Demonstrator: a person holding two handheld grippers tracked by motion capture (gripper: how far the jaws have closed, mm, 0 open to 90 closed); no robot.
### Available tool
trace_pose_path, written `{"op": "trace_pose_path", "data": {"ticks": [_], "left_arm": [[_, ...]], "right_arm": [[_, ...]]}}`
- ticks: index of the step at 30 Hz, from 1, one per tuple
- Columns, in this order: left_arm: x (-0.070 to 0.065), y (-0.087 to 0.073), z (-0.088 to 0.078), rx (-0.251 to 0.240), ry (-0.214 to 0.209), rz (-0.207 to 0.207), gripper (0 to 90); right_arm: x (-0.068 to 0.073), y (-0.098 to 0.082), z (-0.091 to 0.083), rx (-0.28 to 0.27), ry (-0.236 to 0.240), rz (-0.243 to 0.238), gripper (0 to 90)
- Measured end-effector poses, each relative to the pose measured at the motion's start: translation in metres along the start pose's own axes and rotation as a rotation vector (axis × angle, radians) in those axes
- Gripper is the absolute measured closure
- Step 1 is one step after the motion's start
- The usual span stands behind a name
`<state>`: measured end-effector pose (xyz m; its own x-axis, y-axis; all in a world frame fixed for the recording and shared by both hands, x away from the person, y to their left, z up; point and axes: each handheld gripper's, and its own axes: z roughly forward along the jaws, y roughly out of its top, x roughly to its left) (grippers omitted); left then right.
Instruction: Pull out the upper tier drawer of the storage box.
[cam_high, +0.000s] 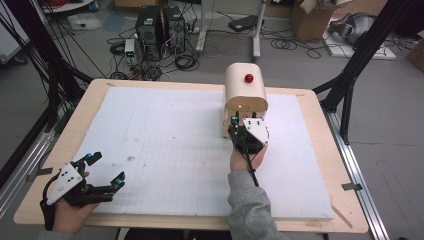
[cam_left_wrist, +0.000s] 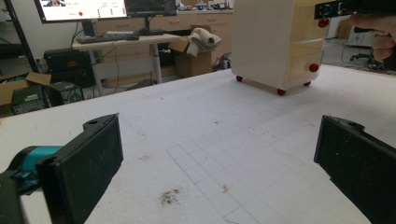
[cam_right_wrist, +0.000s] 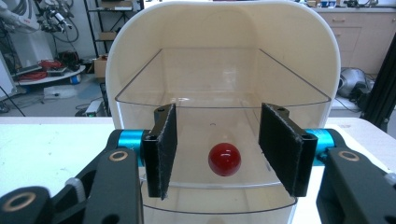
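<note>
— Cream cabinet (cam_high: 245, 92) stands at the far right-centre of the white mat (cam_high: 165, 145), on small red feet (cam_left_wrist: 281, 92), red knob (cam_high: 248, 78) on top.

— And the right gripper (cam_high: 244, 127)?

— Right at the cabinet's front. Its jaws are spread apart, one on each side of a red drawer knob (cam_right_wrist: 224, 159), not touching it. That drawer (cam_right_wrist: 219, 186) is clear plastic, and it stands out a little from the shell.

— What about the left gripper (cam_high: 107, 172)?

— Near the mat's front left corner, well apart from the cabinet. Jaws wide, nothing between them but bare mat with a few dark specks (cam_left_wrist: 169, 197).
</note>
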<state>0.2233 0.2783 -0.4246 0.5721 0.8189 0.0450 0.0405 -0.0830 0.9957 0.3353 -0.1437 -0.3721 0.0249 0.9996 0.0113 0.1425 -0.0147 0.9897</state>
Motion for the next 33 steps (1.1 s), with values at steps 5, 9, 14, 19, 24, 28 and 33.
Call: {"op": "trace_pose_path", "data": {"ticks": [5, 9, 14, 19, 24, 28, 33], "left_arm": [[0.000, 0.000, 0.000, -0.001, -0.001, 0.000, 1.7], [0.000, 0.000, 0.000, 0.001, -0.001, -0.001, 1.7], [0.000, 0.000, 0.000, 0.002, -0.001, -0.001, 1.7], [0.000, 0.000, -0.001, 0.000, 0.000, -0.005, 1.7], [0.000, 0.000, -0.001, 0.000, -0.003, -0.006, 1.7], [0.000, 0.000, -0.001, 0.001, -0.003, -0.006, 1.7], [0.000, 0.000, -0.001, 0.009, -0.006, -0.005, 1.7]], "right_arm": [[0.000, 0.000, 0.000, 0.000, 0.001, -0.002, 46.3], [0.000, 0.000, 0.000, 0.001, 0.000, -0.001, 46.3], [-0.001, 0.000, 0.000, 0.007, 0.001, 0.000, 46.4], [-0.001, -0.001, 0.000, 0.017, -0.004, -0.011, 46.4], [-0.001, -0.007, 0.000, 0.028, -0.006, -0.013, 46.4], [-0.001, -0.012, 0.001, 0.037, -0.001, -0.019, 46.5], [-0.002, -0.014, 0.001, 0.038, 0.002, -0.016, 46.5]]}}
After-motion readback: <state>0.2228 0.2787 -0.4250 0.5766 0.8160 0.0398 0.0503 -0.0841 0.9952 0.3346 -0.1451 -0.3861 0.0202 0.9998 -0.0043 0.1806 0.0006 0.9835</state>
